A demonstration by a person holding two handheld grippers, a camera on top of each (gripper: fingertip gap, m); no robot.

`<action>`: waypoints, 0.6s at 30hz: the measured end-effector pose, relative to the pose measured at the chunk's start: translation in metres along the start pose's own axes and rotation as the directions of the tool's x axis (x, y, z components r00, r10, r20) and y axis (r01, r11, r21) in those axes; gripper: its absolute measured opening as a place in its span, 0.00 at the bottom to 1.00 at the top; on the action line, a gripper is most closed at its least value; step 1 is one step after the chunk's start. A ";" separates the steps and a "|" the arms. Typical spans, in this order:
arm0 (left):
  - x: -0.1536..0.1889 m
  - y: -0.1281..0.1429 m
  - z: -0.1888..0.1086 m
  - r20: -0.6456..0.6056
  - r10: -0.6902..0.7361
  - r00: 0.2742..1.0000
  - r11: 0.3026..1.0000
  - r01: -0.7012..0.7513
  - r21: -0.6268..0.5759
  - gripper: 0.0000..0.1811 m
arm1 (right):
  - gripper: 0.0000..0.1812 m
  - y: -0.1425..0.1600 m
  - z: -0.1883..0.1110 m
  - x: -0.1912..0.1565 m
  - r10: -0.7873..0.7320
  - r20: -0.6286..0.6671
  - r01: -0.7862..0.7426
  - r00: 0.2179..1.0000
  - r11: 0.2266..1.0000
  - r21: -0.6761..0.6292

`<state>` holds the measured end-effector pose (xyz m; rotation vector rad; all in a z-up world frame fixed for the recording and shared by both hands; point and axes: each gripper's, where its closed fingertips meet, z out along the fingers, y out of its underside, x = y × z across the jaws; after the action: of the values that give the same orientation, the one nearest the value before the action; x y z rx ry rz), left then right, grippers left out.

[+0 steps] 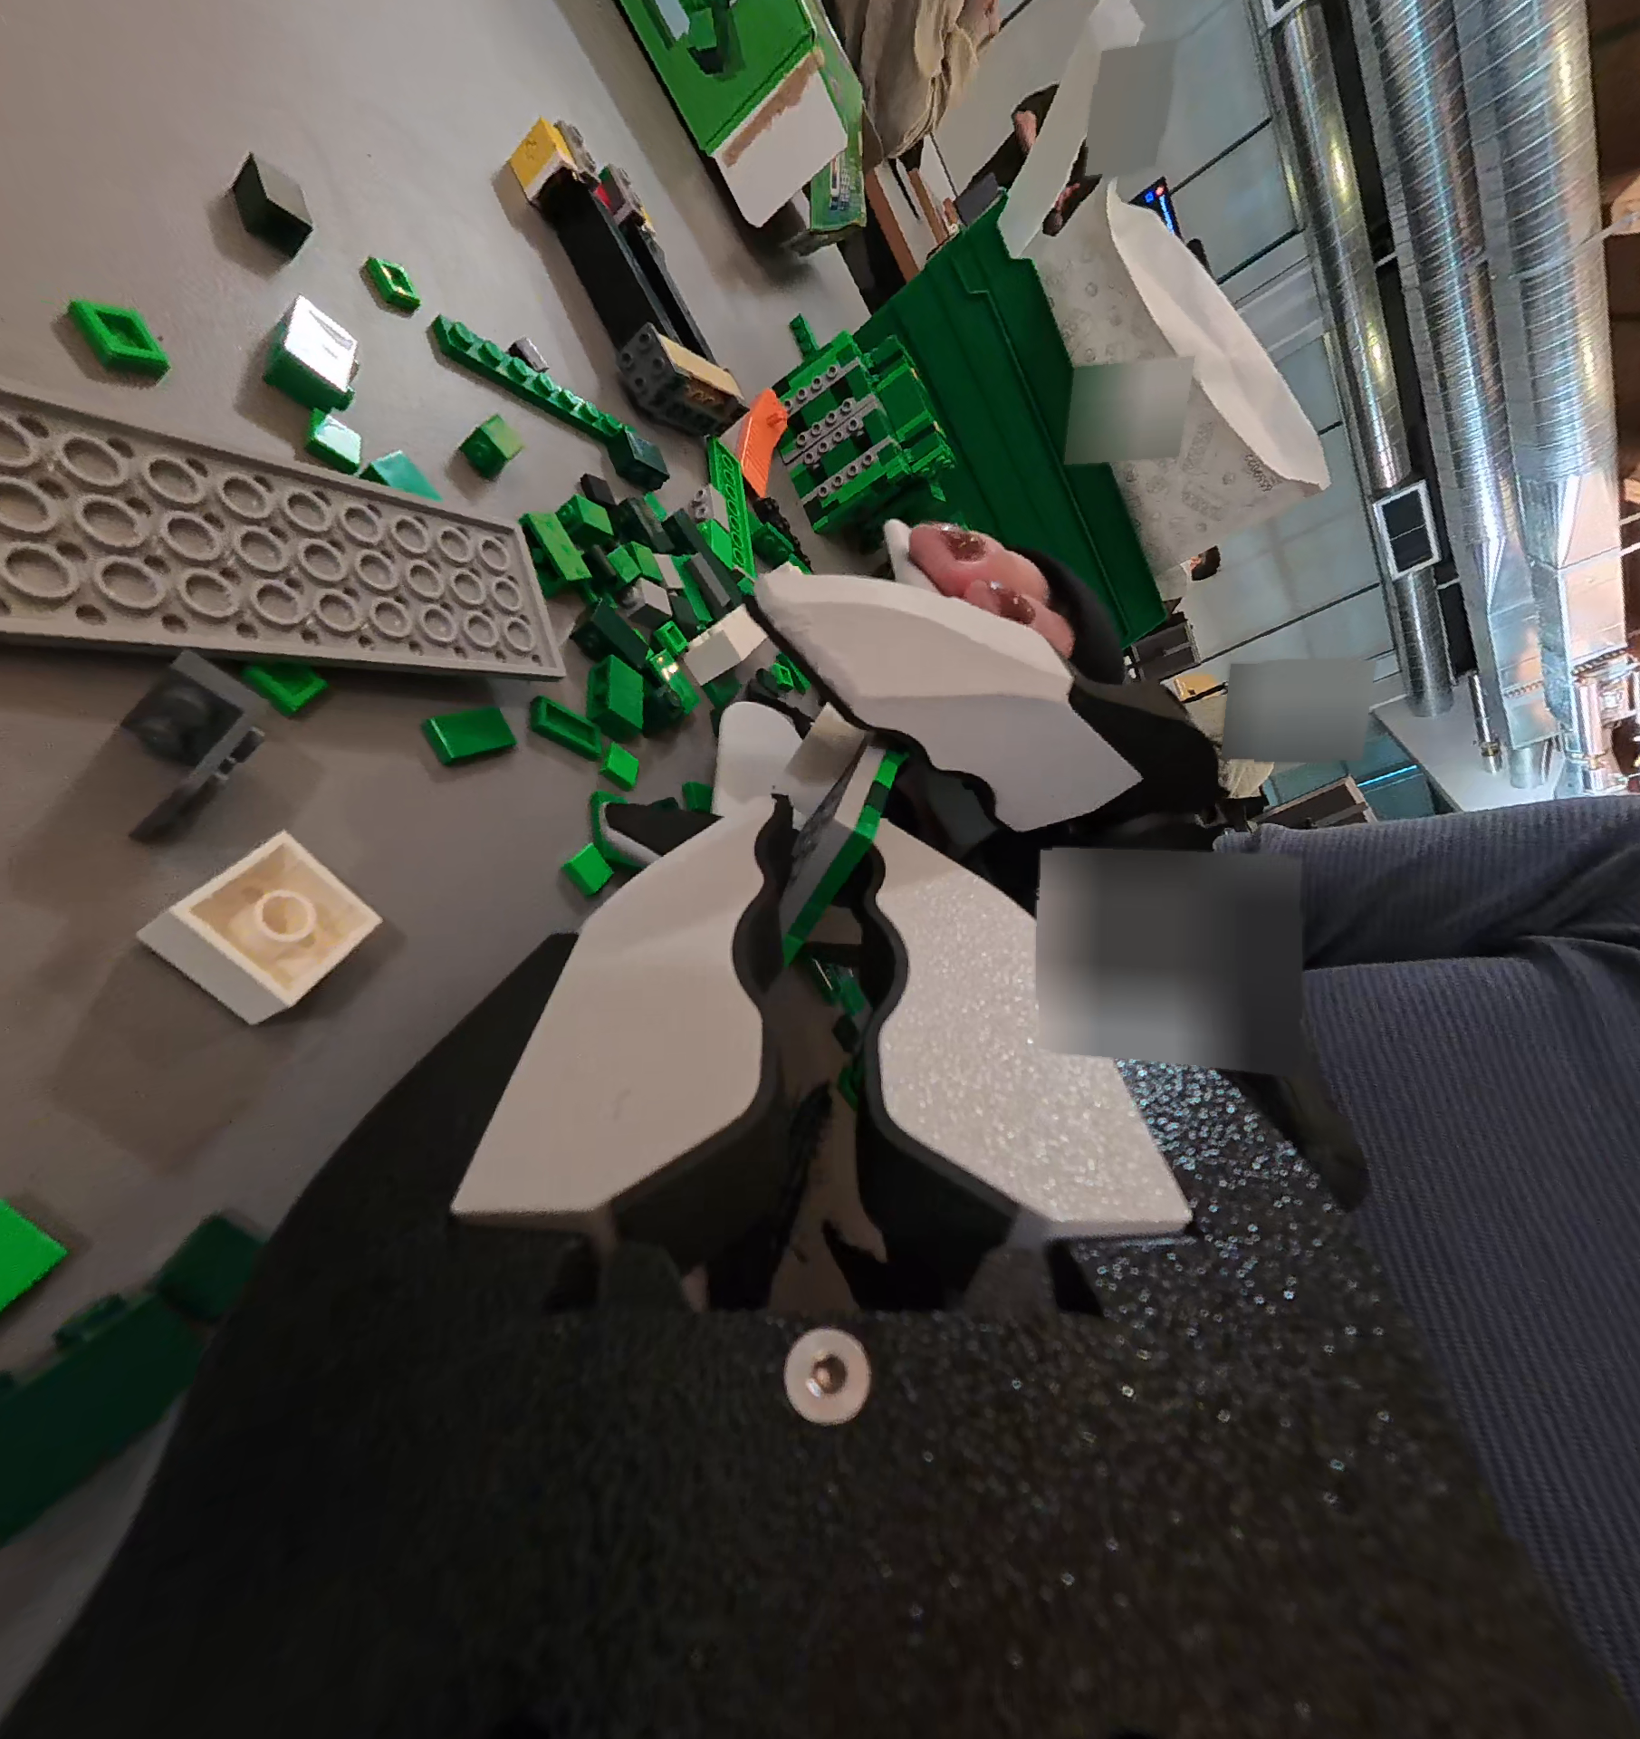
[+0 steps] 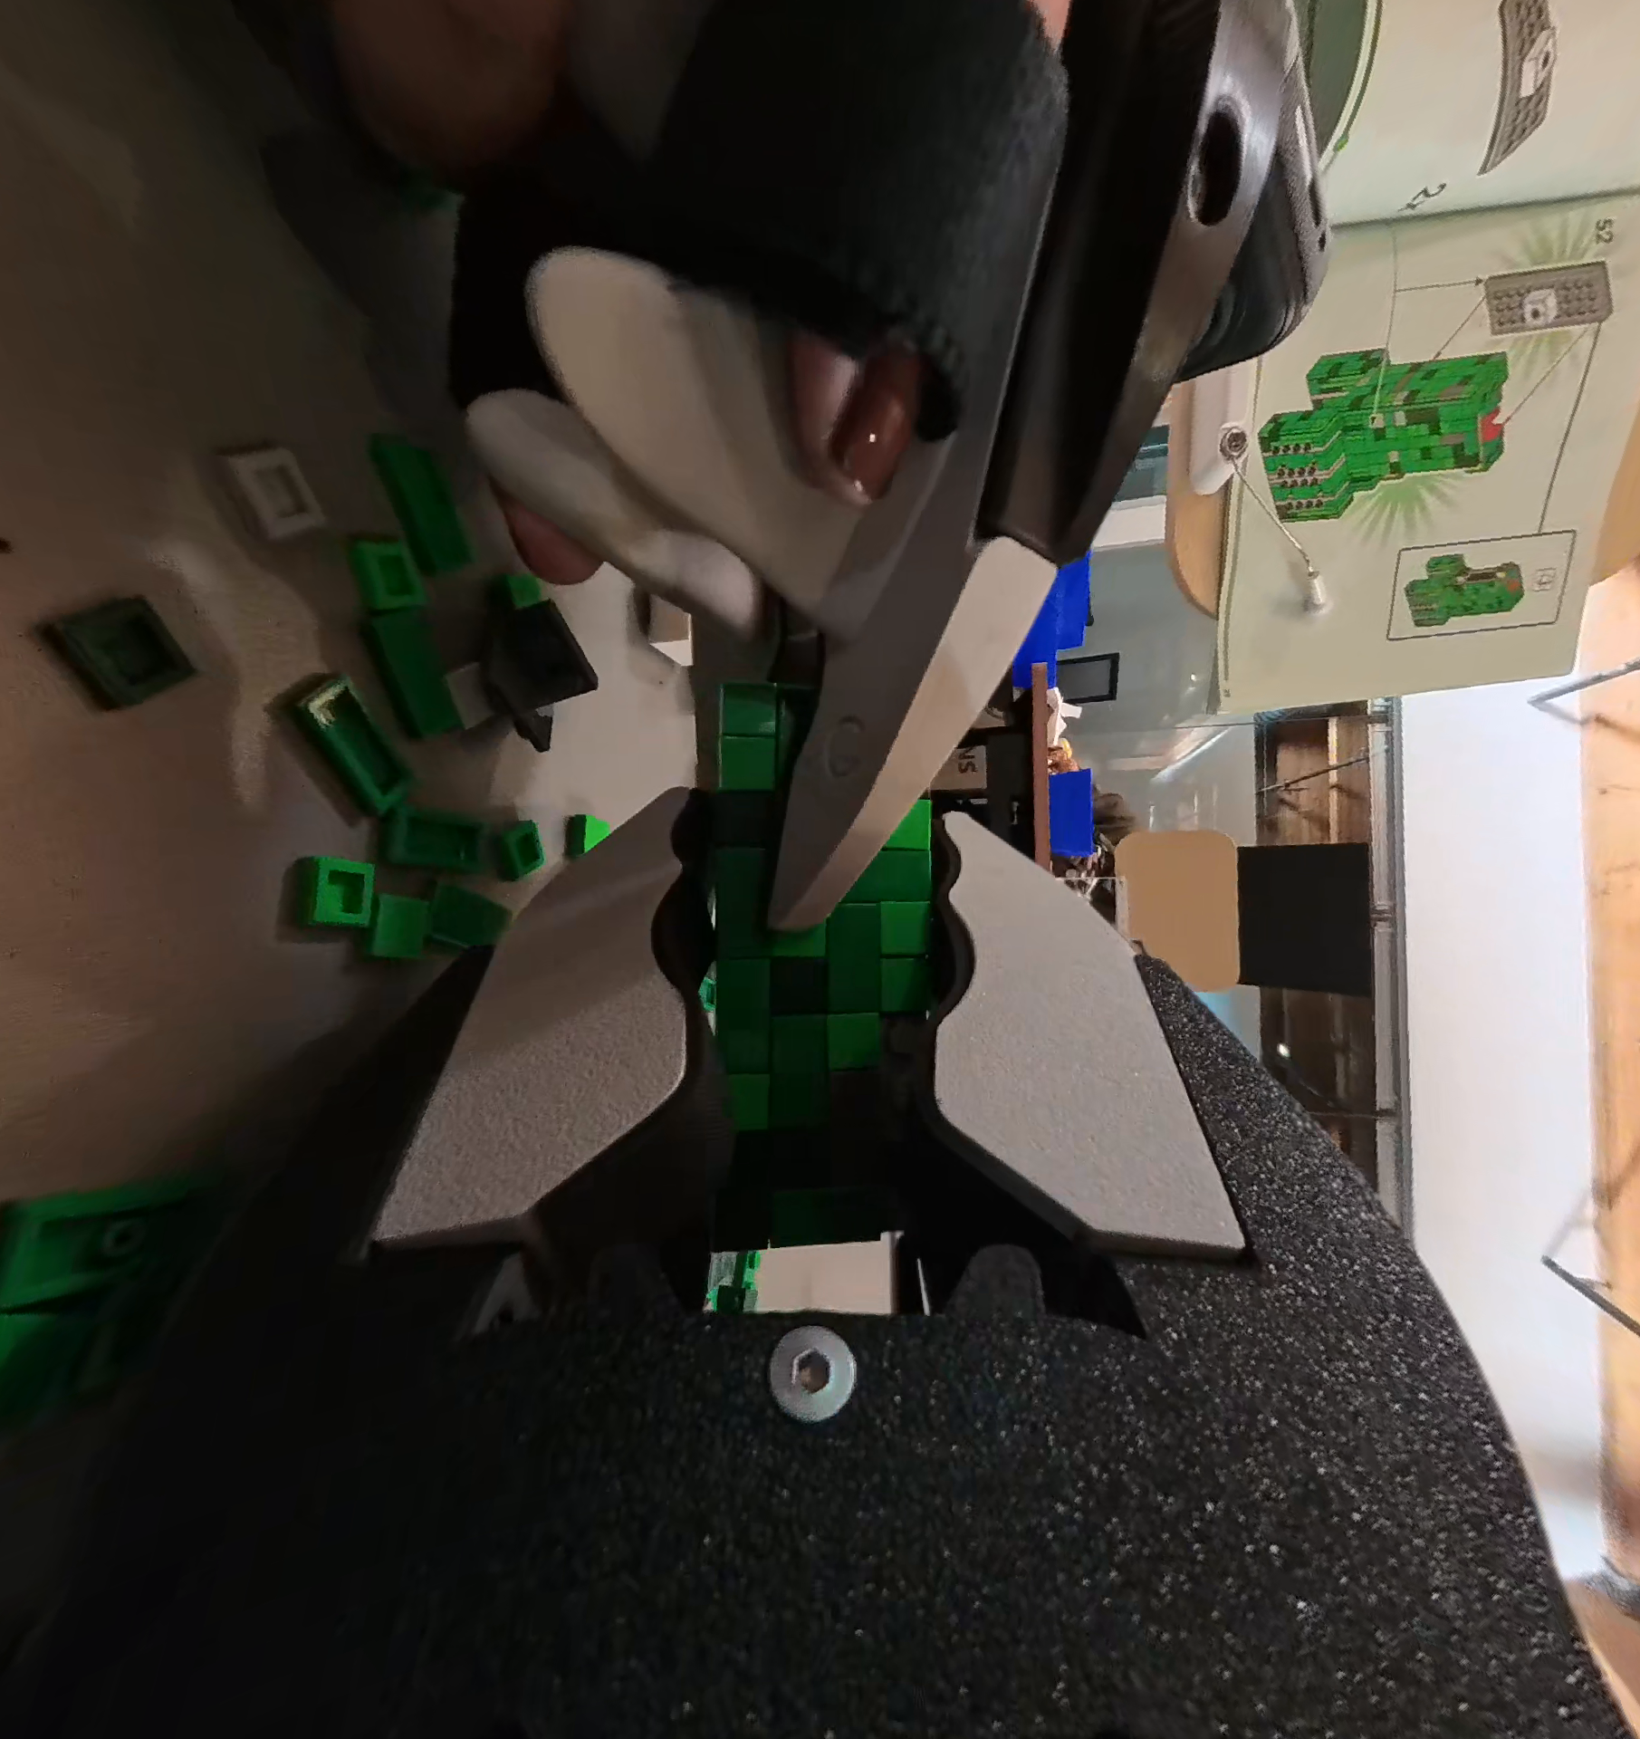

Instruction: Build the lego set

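A flat panel of green and dark green tiles (image 2: pixel 816 1016) is held above the grey table. My right gripper (image 2: pixel 816 819) is shut on it across its width, one pad on each side edge. My left gripper (image 1: pixel 825 837) is shut on the same panel across its thickness; there the panel (image 1: pixel 839 870) shows edge-on, green with a grey layer. In the right wrist view a left gripper finger (image 2: pixel 853 753) comes down from above onto the tiled face, held by a gloved hand. In the left wrist view the right gripper (image 1: pixel 825 743) is just beyond, held by a hand.
On the table (image 1: pixel 138 188) lie a long grey plate (image 1: pixel 232 555), an upturned white slope brick (image 1: pixel 261 927), a dark grey piece (image 1: pixel 195 734) and a pile of green pieces (image 1: pixel 628 602). A partly built green block (image 1: pixel 853 442) and a green bin (image 1: pixel 1004 376) stand behind. An instruction booklet (image 2: pixel 1408 423) is at the right. Both grippers' tips are close together, under 4 cm apart. About 6 centimeters separates my right fingertips from the upturned white slope brick (image 1: pixel 261 927).
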<state>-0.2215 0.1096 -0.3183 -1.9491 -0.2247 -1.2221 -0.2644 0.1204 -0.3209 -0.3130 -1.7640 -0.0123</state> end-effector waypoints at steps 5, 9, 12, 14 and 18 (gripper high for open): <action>0.003 -0.001 0.000 -0.040 -0.045 0.998 0.999 0.046 0.010 0.03 | 0.18 0.000 0.000 0.006 -0.185 -0.105 0.184 0.977 0.983 -0.023; 0.001 -0.001 0.001 -0.013 -0.026 1.000 0.999 0.026 0.024 0.03 | 0.19 0.007 0.001 0.001 0.045 -0.012 -0.045 0.999 0.999 -0.006; -0.003 -0.003 -0.001 0.026 -0.015 1.000 0.999 0.014 0.046 0.03 | 0.24 0.013 0.000 0.000 0.206 0.063 -0.206 0.977 0.979 -0.011; -0.006 -0.004 -0.002 0.053 -0.001 0.999 0.999 -0.001 0.047 0.03 | 0.25 0.016 0.000 -0.002 0.259 0.103 -0.259 0.960 0.966 -0.020; -0.009 0.001 -0.001 0.097 0.046 0.994 0.999 -0.046 0.002 0.03 | 0.25 0.015 -0.001 -0.008 0.257 0.161 -0.257 0.953 0.966 -0.016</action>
<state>-0.2259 0.1103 -0.3262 -2.0020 -0.2309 -1.0976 -0.2588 0.1326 -0.3311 -0.5515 -1.8707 0.2100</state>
